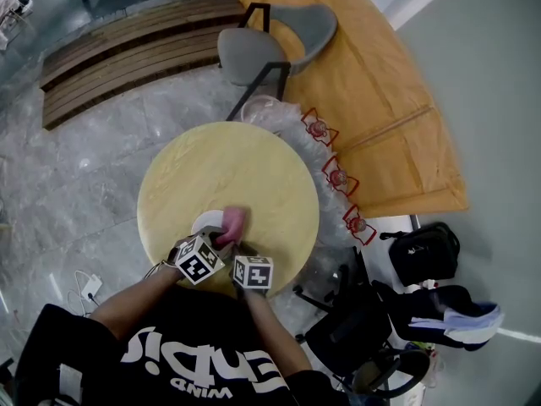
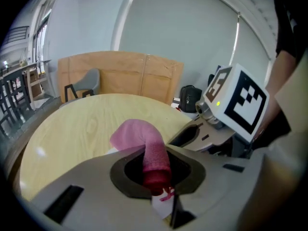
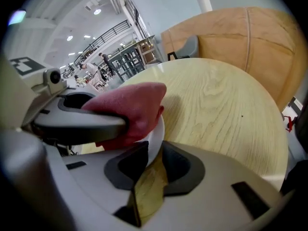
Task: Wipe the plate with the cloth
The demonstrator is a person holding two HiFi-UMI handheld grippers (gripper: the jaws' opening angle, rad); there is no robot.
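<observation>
A white plate (image 1: 205, 223) lies near the front edge of the round pale-wood table (image 1: 228, 172). A pink cloth (image 1: 234, 221) rests on the plate's right part. My left gripper (image 1: 218, 242) is shut on the cloth (image 2: 144, 146), which sticks out rolled from between its jaws (image 2: 156, 173). My right gripper (image 1: 241, 252) is shut on the plate's rim (image 3: 153, 146), with the jaws (image 3: 149, 162) clamped on the white edge. In the right gripper view the cloth (image 3: 130, 107) lies on the plate under the left gripper's jaw. Most of the plate is hidden by cloth and grippers.
A grey chair (image 1: 270, 45) stands beyond the table's far edge, next to a large tan board (image 1: 372, 100) on the floor. Red-framed objects (image 1: 338, 176) line the table's right side. Black bags (image 1: 423, 252) and another chair (image 1: 355, 328) sit at the right front.
</observation>
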